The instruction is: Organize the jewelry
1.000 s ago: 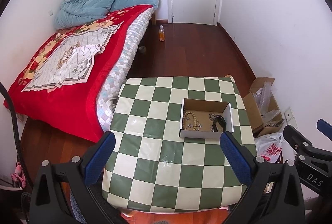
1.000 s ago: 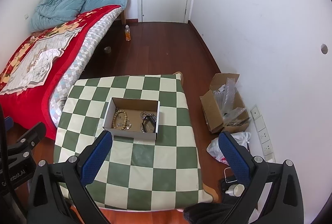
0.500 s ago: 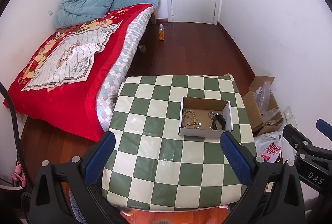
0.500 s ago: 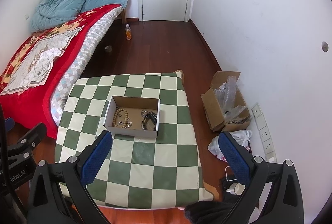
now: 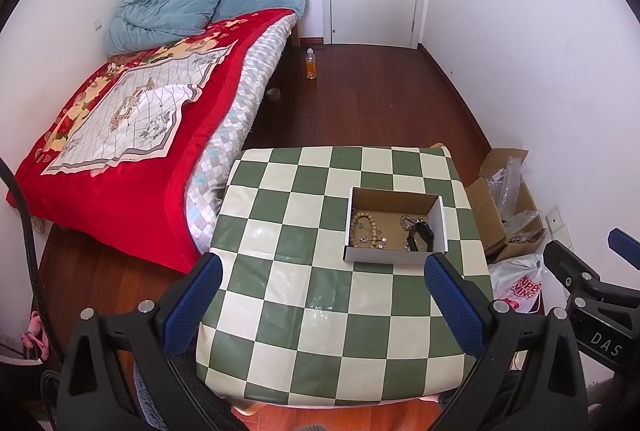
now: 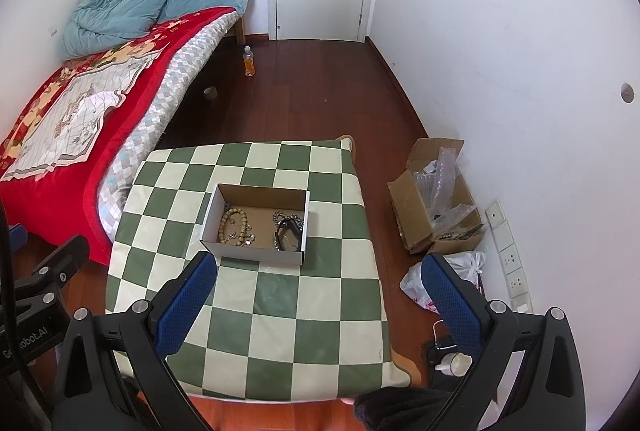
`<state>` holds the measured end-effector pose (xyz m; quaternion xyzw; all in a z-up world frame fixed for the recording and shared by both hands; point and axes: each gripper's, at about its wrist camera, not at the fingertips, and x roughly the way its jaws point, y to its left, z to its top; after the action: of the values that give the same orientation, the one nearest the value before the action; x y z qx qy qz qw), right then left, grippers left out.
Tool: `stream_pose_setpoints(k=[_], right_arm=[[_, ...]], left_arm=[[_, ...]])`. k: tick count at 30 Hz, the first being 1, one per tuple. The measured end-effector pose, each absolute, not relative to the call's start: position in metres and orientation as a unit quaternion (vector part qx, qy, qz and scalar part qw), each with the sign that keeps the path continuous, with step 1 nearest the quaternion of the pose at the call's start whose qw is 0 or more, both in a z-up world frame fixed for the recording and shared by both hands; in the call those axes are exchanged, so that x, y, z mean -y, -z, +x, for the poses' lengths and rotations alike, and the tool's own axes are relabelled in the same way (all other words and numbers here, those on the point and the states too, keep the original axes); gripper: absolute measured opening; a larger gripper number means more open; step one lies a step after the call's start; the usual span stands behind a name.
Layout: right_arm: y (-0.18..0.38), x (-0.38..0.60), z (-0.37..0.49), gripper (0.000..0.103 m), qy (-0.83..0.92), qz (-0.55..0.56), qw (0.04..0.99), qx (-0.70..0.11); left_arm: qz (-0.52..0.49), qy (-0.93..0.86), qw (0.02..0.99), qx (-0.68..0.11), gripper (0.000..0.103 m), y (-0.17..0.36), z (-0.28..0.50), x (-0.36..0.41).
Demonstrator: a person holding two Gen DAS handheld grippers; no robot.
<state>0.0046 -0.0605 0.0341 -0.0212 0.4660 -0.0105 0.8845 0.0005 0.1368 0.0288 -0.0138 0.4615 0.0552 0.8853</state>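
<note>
A small open cardboard box (image 5: pixel 394 257) (image 6: pixel 256 251) sits on a green and cream checked table (image 5: pixel 304 295) (image 6: pixel 280 311). Inside lie a wooden bead bracelet (image 5: pixel 362 227) (image 6: pixel 230 225), a silver chain (image 6: pixel 280 219) and a black piece (image 5: pixel 420 233) (image 6: pixel 288 229). My left gripper (image 5: pixel 320 271) is open and empty, held above the table's near side. My right gripper (image 6: pixel 320 271) is open and empty, held high over the table's near right part. Each gripper shows at the edge of the other's view.
A bed with a red cover (image 5: pixel 120 135) stands left of the table. An open carton of plastic wrap (image 6: pixel 436 199) and a plastic bag (image 5: pixel 520 285) lie on the floor at the right by the wall. A bottle (image 5: pixel 311 63) stands on the floor near the door.
Both grippers have drawn back and risen a little, so the table and box look smaller and farther. The jaws stay open. The box contents have not moved.
</note>
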Motion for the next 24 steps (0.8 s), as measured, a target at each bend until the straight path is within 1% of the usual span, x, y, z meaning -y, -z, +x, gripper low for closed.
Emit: stream_pose_setpoints(k=[24], right_arm=[[-0.0365,0.0628,0.0039,0.103,0.008,-0.022,0.885,-0.465]], left_arm=[[-0.012,-0.060,0.888,-0.456,0.103,-0.0337,-0.0013,-0.1371]])
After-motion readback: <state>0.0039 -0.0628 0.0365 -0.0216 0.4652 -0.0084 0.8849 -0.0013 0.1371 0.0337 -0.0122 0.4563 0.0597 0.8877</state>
